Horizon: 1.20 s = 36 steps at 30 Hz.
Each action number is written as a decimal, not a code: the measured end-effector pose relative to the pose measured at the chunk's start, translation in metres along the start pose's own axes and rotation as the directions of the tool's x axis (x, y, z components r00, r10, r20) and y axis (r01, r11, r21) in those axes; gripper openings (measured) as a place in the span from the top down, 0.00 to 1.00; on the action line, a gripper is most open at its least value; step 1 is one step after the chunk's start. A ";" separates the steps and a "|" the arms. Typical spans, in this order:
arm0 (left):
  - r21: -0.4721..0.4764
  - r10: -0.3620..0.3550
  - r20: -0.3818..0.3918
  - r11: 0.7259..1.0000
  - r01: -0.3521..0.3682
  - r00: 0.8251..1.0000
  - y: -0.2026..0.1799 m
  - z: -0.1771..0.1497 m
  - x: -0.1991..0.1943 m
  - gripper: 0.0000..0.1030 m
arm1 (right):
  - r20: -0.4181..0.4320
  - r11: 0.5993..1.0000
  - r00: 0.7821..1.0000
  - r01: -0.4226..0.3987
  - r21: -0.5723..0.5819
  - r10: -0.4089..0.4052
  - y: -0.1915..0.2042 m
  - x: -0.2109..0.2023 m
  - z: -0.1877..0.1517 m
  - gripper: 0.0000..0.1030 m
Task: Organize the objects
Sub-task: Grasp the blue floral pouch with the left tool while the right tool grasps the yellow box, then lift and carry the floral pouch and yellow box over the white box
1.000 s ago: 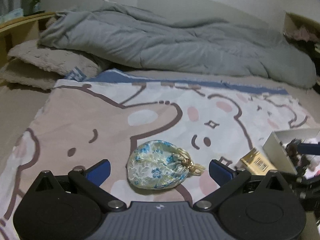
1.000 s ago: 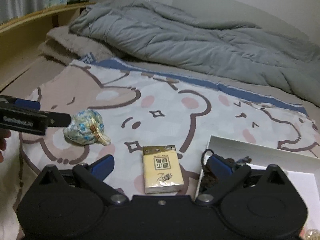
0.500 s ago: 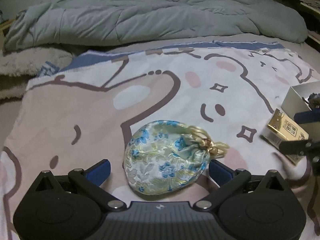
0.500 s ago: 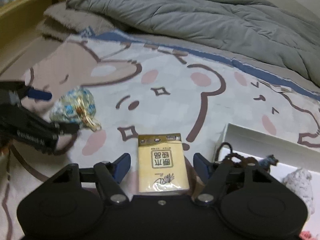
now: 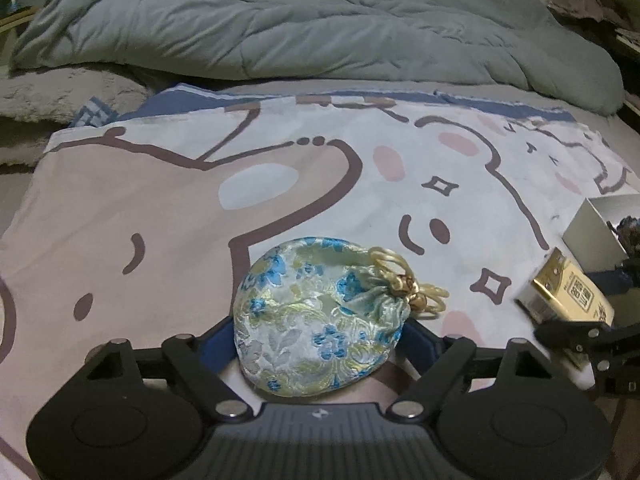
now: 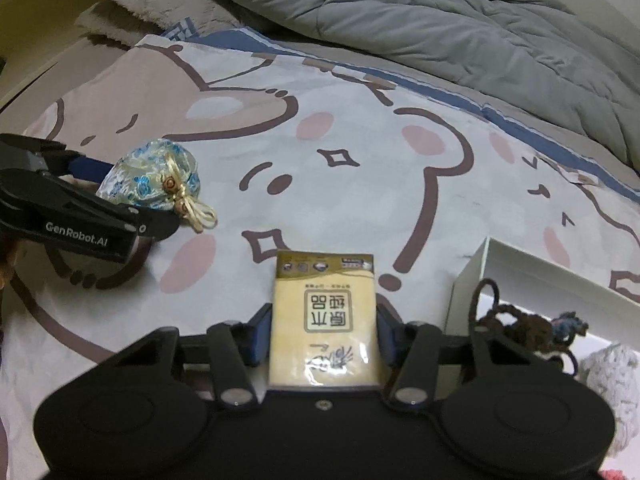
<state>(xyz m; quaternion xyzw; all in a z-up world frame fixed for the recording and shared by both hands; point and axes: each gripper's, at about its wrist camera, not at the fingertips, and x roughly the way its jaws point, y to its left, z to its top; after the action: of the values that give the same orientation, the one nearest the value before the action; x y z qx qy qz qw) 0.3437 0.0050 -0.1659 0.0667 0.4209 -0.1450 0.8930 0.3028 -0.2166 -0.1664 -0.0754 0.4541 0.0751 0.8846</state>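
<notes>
Jaws of the left gripper [image 5: 316, 338] are closing around the floral drawstring pouch [image 5: 316, 320], low and centre in the left wrist view, blue pads at both its sides. Jaws of the right gripper [image 6: 323, 330] are closing on the yellow tissue pack [image 6: 324, 320], pads against its edges. Both things lie on the cartoon bear sheet [image 6: 360, 128]. White box [image 6: 540, 272] sits lower right, grey duvet [image 5: 320, 24] across the top.

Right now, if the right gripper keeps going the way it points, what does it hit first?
The yellow tissue pack: it already sits between the fingers of the right gripper, whose jaws are closing on it. Pushing on would probably press the pack into the cartoon bedsheet under it. Pad contact is hard to judge.
</notes>
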 end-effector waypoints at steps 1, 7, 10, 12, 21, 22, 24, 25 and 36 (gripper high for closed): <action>-0.005 0.003 0.003 1.000 -0.003 1.000 -0.001 -0.001 -0.002 0.19 | 0.000 1.000 1.000 -0.001 0.001 0.001 0.000 -0.001 0.000 0.49; -0.021 -0.002 0.023 1.000 0.002 1.000 -0.011 -0.003 -0.023 0.21 | 0.019 1.000 1.000 -0.016 0.021 0.016 -0.001 -0.015 -0.003 0.49; -0.032 -0.006 0.045 0.999 0.007 0.999 -0.018 -0.002 -0.040 0.22 | 0.046 0.999 0.999 -0.016 0.033 0.015 -0.003 -0.029 -0.003 0.49; -0.036 -0.005 0.064 0.999 0.007 0.998 -0.023 -0.001 -0.053 0.22 | 0.061 0.999 0.998 -0.018 0.047 0.015 -0.005 -0.038 -0.003 0.49; -0.029 0.003 0.158 1.000 0.001 0.987 -0.048 0.001 -0.118 0.22 | 0.144 0.993 0.990 -0.027 0.115 0.010 -0.012 -0.091 -0.005 0.49; -0.027 0.008 0.166 1.000 -0.003 0.986 -0.051 0.001 -0.124 0.22 | 0.151 0.992 0.988 -0.027 0.120 0.008 -0.013 -0.097 -0.005 0.49; -0.025 0.015 0.181 1.000 -0.011 0.983 -0.056 0.001 -0.137 0.22 | 0.164 0.991 0.986 -0.027 0.128 0.005 -0.013 -0.108 -0.007 0.49; -0.024 0.019 0.186 1.000 -0.015 0.982 -0.058 0.000 -0.142 0.22 | 0.170 0.991 0.985 -0.027 0.132 0.004 -0.013 -0.113 -0.008 0.49; -0.020 0.057 0.208 0.998 -0.053 0.977 -0.084 -0.009 -0.184 0.22 | 0.224 0.987 0.975 -0.035 0.156 -0.001 -0.019 -0.161 -0.022 0.49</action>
<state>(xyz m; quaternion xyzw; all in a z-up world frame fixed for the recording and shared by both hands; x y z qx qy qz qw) 0.1999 -0.0349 -0.0295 0.0562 0.3242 -0.1233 0.9362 0.1962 -0.2496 -0.0467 0.0085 0.3568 0.0542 0.9326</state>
